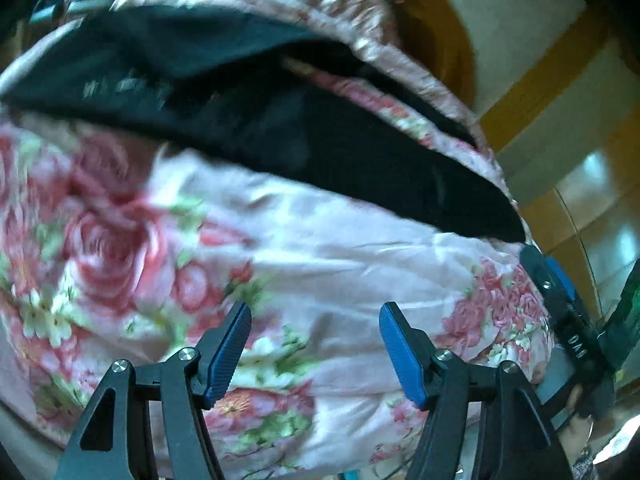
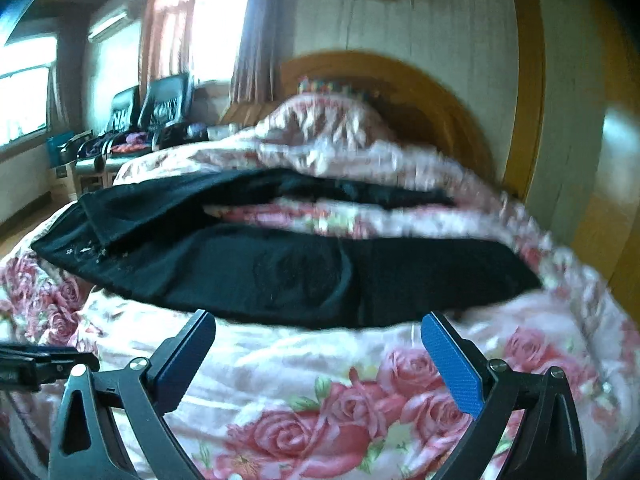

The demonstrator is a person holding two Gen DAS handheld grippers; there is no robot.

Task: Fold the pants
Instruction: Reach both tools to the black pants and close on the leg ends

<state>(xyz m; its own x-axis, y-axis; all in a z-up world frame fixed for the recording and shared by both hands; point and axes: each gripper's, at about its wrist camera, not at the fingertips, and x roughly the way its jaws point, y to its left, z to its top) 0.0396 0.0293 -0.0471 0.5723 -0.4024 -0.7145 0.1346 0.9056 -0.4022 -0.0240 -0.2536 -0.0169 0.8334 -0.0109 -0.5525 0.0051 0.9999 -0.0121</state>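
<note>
Black pants lie spread across a bed covered by a pink rose-print quilt; both legs run left to right, with a strip of quilt showing between them. The pants also show in the left wrist view. My right gripper is open and empty, hovering just in front of the near edge of the pants. My left gripper is open and empty above the quilt, short of the pants. The right gripper's body shows at the right edge of the left wrist view.
A wooden headboard and bunched quilt stand behind the pants. Black chairs with clothes are at the far left by the windows. A wooden door frame and tiled floor lie to the right of the bed.
</note>
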